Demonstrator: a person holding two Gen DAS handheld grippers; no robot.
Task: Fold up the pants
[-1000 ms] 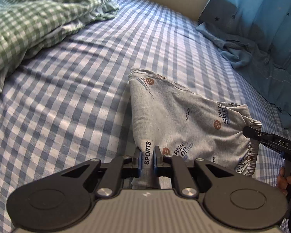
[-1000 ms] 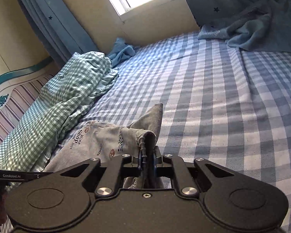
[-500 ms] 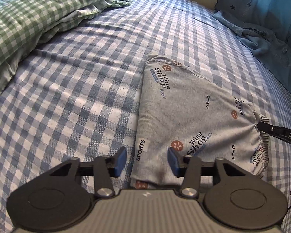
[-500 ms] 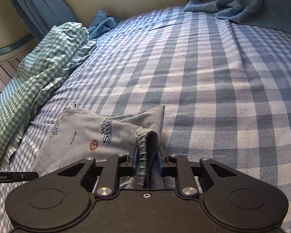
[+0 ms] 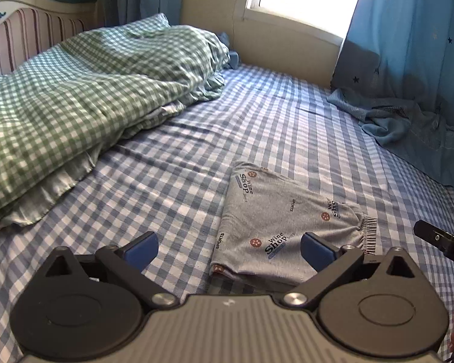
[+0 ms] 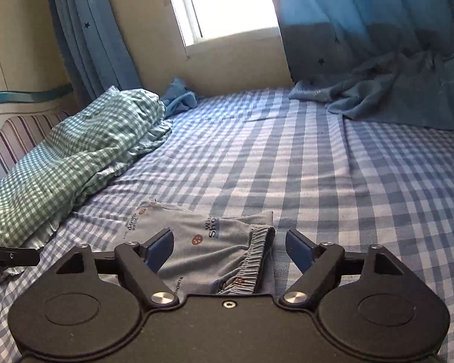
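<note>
With both sets of tongs spread wide and pinching nothing, folded grey pants lying flat on the blue checked sheet, toward five o'clock of the bed; left gripper just short of the near fold, right gripper over the elastic waistband. Seen only from the left: the right tool's black tip at three o'clock and the whole folded outline; only from the right: the left tool's tip at nine o'clock beside the green checked duvet.

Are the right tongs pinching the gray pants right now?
No, the right tongs are spread wide open, and the gray pants lie folded on the checkered bed between the blue pads, untouched.
</note>
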